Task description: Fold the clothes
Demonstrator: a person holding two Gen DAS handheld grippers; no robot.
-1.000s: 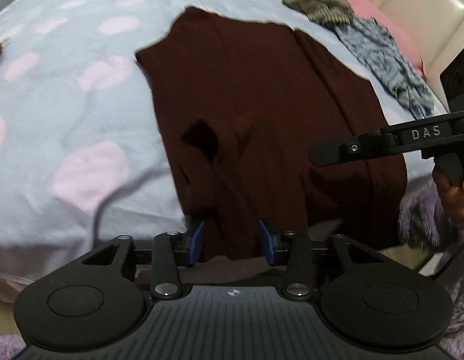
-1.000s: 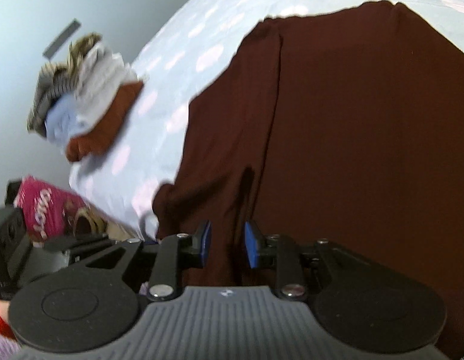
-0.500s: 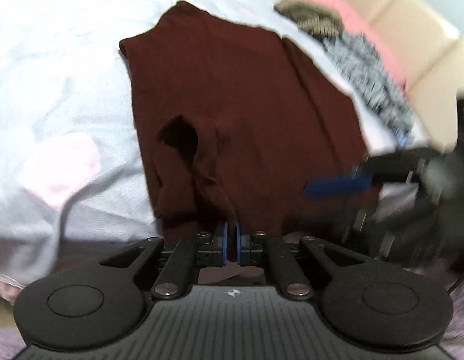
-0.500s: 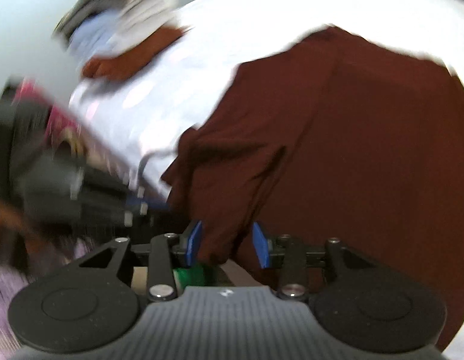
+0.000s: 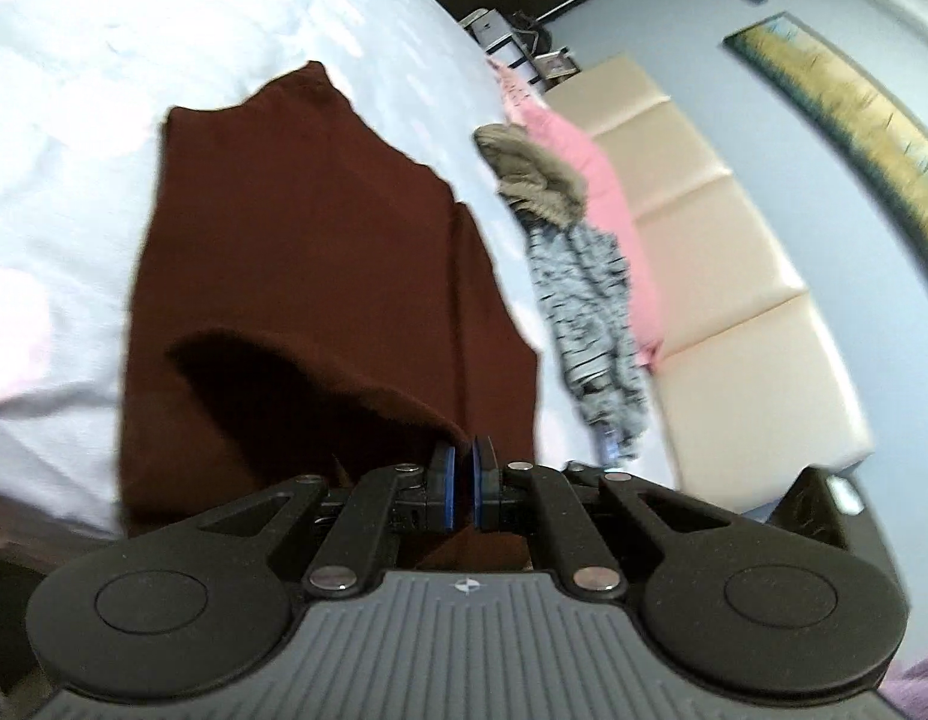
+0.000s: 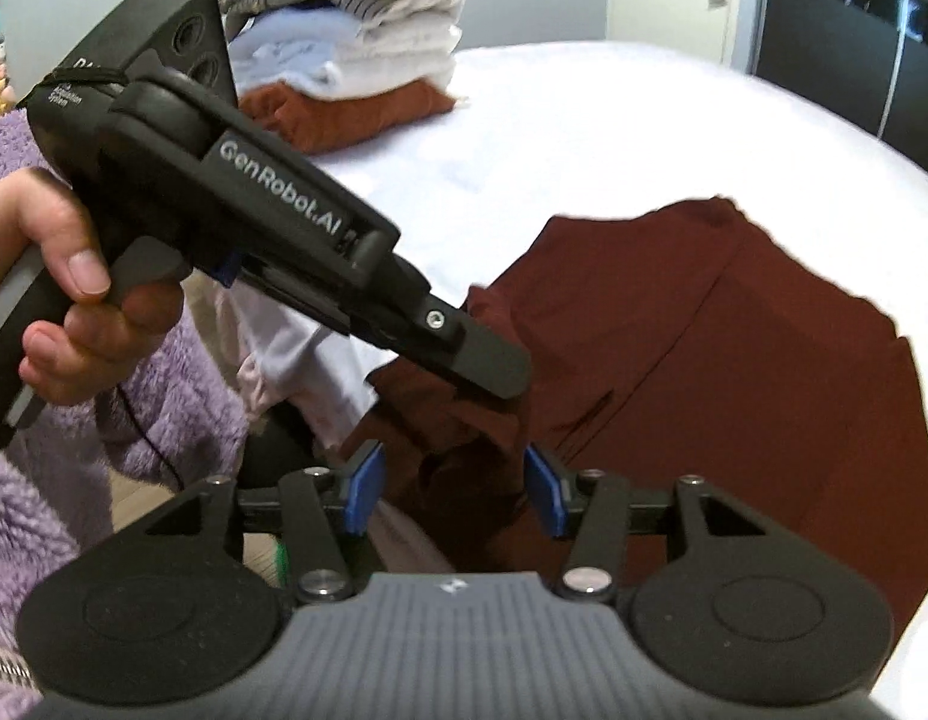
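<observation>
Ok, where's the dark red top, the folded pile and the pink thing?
dark red top (image 5: 296, 240), left wrist view, flat middle.
folded pile (image 6: 368, 60), right wrist view, white layers.
pink thing (image 5: 602, 180), left wrist view, middle.

In the left wrist view, the garment (image 5: 296, 252) is lying on the bed (image 5: 104, 90), filling the middle of the frame, with the left gripper (image 5: 462, 474) sitting at lower centre on its near edge. To the right of the garment, a heap of clothes (image 5: 572, 252) is running along the bed's right side, and a padded headboard (image 5: 734, 276) is standing further right, with a framed picture (image 5: 854, 120) hanging above it at upper right. In the right wrist view, the garment (image 6: 734, 372) is lying at centre right, a stack of folded clothes (image 6: 368, 60) is resting on the bed (image 6: 614, 132) at upper left, and the left gripper (image 6: 494, 366) is reaching in from the left, above the right gripper (image 6: 452, 486) at lower centre.
</observation>
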